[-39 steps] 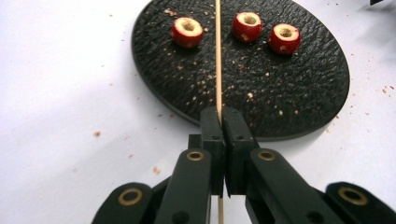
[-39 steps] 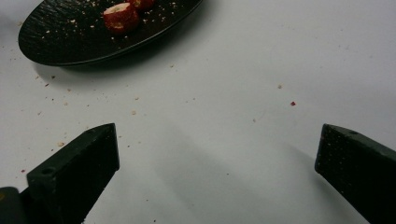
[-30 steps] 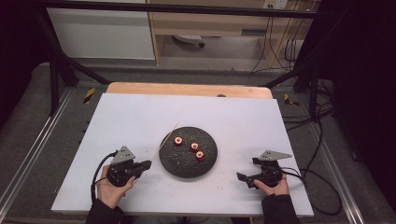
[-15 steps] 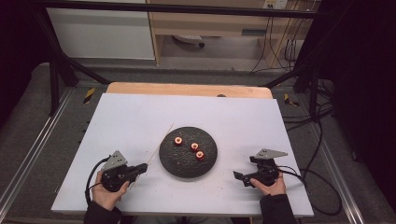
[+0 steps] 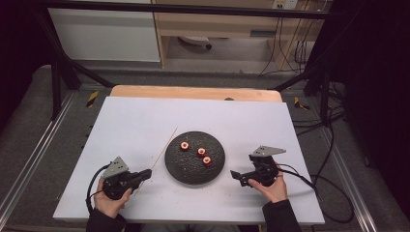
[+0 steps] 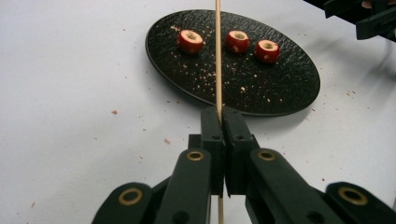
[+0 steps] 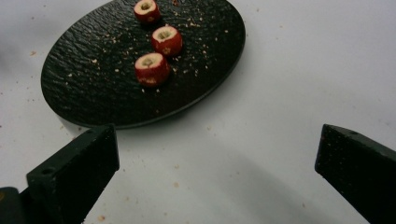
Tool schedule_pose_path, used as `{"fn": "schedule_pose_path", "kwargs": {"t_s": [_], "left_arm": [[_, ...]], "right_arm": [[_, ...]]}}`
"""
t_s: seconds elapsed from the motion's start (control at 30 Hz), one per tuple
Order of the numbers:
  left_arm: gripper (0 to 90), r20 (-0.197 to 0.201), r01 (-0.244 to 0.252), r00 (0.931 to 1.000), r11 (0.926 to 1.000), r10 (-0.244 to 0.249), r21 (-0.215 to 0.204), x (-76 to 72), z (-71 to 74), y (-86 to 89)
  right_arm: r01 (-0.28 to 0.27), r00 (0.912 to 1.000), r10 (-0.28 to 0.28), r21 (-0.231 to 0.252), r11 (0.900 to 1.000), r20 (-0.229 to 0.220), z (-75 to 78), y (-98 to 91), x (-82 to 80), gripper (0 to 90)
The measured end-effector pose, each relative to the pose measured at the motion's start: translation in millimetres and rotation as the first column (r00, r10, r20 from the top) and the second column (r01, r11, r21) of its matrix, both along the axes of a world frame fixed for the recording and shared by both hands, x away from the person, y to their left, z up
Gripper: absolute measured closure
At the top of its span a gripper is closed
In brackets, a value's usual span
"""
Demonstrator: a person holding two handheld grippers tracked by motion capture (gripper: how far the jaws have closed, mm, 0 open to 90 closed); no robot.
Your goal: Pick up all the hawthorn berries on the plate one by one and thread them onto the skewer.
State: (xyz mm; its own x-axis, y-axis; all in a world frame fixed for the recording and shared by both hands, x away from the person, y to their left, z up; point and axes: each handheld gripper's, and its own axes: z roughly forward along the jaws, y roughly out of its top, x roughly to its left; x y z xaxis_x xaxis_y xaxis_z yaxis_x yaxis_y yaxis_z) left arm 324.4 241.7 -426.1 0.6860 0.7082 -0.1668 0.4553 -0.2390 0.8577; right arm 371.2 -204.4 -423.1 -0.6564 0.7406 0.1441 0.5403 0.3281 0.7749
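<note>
Skewer (image 5: 163, 149) is clamped in the left gripper (image 5: 143, 175), jaws pressed together on its near end. In the high view it runs up and to the right from the jaws, low over the white table (image 5: 125, 121), its far tip just beside the left rim of the black plate (image 5: 177, 169). In the left gripper view the stick (image 6: 217, 51) rises straight out between the jaws and crosses in front of the plate (image 6: 168, 51), passing between the left fruit piece (image 6: 190, 41) and the middle one (image 6: 237, 41); whether the tip sits over the plate or short of it I can't tell from that angle.

Three cored red fruit pieces sit on the plate in a short diagonal row: left (image 5: 184, 145), middle (image 5: 201, 152), right (image 5: 207, 160). Hollow cores face up, crumbs around them.

Key relation, my read: the skewer's long axis points past the left piece, not through any core, and the cores open upward while the stick lies near level. Threading needs either the piece tipped onto its side or the stick swung over and angled down.

Right gripper (image 5: 236, 176) sits just off the plate's right rim, jaws spread wide with nothing between them; in the right gripper view the right piece (image 7: 152, 68) is nearest, then the middle (image 7: 166, 40), then the far one (image 7: 146, 10). So the right hand is closer to the fruit, the left carries the stick. Likely split: right picks and presents, left pierces.
</note>
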Motion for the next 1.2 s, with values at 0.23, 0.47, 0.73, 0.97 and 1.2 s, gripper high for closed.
{"fn": "schedule_pose_path", "kwargs": {"t_s": [0.23,0.47,0.73,0.97,1.2], "left_arm": [[88.2,-0.002,-0.005,1.0000,1.0000,0.005,0.004,0.9,-0.9,1.0],[88.2,-0.001,-0.001,1.0000,0.9999,0.001,0.010,1.1,-1.8,0.1],[88.2,0.001,0.000,1.0000,0.9999,0.000,0.016,1.4,-2.5,-0.4],[88.2,-0.001,0.004,1.0000,0.9998,-0.004,0.021,1.4,-3.1,-0.8],[88.2,-0.003,0.007,1.0000,0.9998,-0.007,0.020,2.0,-3.3,-0.6]], "right_arm": [[-0.003,0.9998,0.003,-0.044,0.9990,-0.021,12.0,20.0,12.0,1.0],[-0.043,0.9972,0.035,-0.128,0.9908,-0.066,24.1,49.7,28.0,3.7],[-0.116,0.9861,0.084,-0.233,0.9655,-0.143,32.0,89.8,47.2,12.4],[-0.167,0.9701,0.104,-0.290,0.9424,-0.219,31.6,111.1,59.1,22.9],[-0.198,0.9509,0.099,-0.329,0.9232,-0.293,25.4,125.7,69.6,35.4]]}}
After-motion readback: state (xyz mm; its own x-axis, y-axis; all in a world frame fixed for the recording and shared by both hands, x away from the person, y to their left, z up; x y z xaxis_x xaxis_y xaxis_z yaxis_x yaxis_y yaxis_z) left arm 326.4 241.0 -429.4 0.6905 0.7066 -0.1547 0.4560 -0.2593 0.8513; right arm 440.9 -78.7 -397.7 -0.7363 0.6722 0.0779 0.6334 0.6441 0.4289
